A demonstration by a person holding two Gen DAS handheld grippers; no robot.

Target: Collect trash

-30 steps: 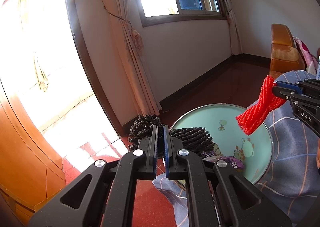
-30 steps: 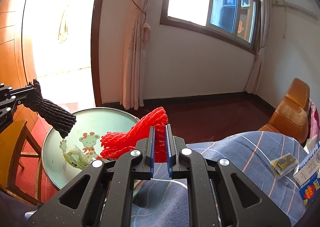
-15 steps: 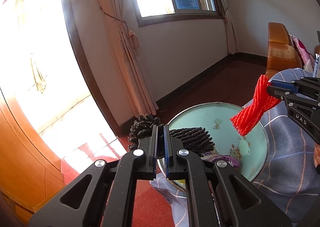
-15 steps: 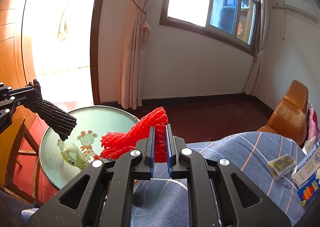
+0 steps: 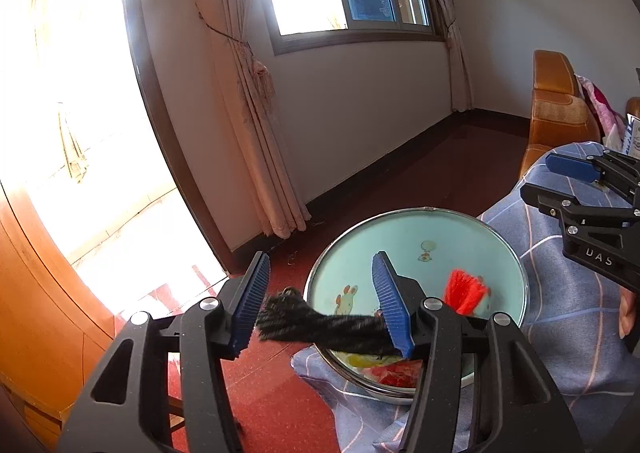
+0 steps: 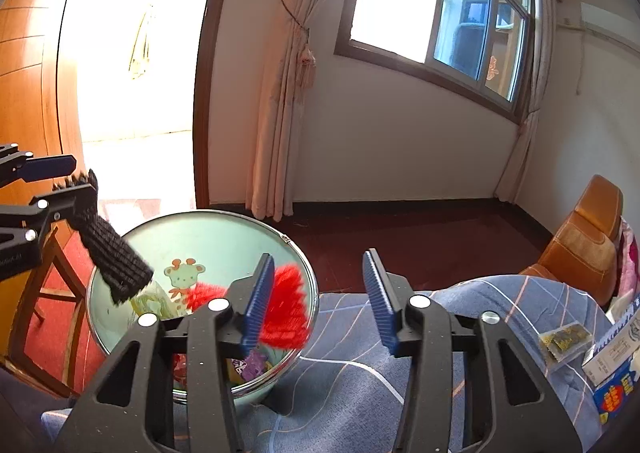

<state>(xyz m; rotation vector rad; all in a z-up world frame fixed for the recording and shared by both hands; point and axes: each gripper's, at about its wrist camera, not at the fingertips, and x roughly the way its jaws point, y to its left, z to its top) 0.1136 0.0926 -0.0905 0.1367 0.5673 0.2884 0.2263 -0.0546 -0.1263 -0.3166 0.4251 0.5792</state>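
A pale green basin (image 5: 440, 245) printed with cartoon animals sits at the edge of a blue checked bedsheet. My left gripper (image 5: 320, 273) hangs over its near rim with jaws opening. A black mesh net (image 5: 320, 327) lies loose across the gap, one end against the right pad, not pinched. My right gripper (image 6: 319, 265) is opening too. A blurred red mesh net (image 6: 286, 309) drops beside its left finger toward the basin (image 6: 224, 237). The red net (image 5: 464, 293) is also seen over the basin floor. The black net (image 6: 112, 257) dangles off the left gripper (image 6: 64, 181).
Wrappers and a greenish bag (image 6: 154, 301) lie in the basin. A wooden chair (image 6: 44, 293) stands left of it. On the sheet (image 6: 400, 393) at the right lie a small packet (image 6: 564, 337) and boxes (image 6: 616, 373). An orange armchair (image 6: 580, 245) stands behind.
Both grippers have opened. The red net has slipped from the right gripper and drops toward the basin. The black net has come loose in the left gripper and sags sideways.
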